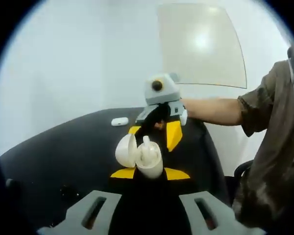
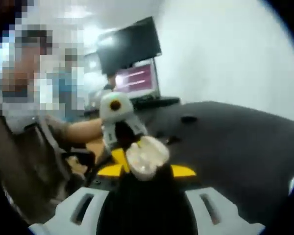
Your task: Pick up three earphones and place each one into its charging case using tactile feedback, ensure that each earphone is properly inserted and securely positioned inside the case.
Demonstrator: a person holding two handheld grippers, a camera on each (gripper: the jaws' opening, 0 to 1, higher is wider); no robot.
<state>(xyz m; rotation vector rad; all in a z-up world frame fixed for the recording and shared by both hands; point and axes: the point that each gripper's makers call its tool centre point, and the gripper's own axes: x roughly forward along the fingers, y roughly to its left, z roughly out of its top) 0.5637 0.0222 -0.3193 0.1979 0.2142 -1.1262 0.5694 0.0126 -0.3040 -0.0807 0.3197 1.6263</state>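
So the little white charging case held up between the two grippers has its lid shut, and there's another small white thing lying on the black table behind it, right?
Not quite: the charging case has its lid open, swung to one side, with an earphone standing in it, as the left gripper view shows. The rest holds: it is held up between the grippers, and a small white object lies on the black table behind it.

We see the charging case [image 1: 139, 155] as smooth, glossy white plastic, and the earphone [image 1: 147, 145] in it looks the same. The table [image 1: 73, 147] looks matt black, while our left gripper [image 1: 146, 208] shows matt grey plastic with yellow-tipped black fingers [image 1: 176, 174].
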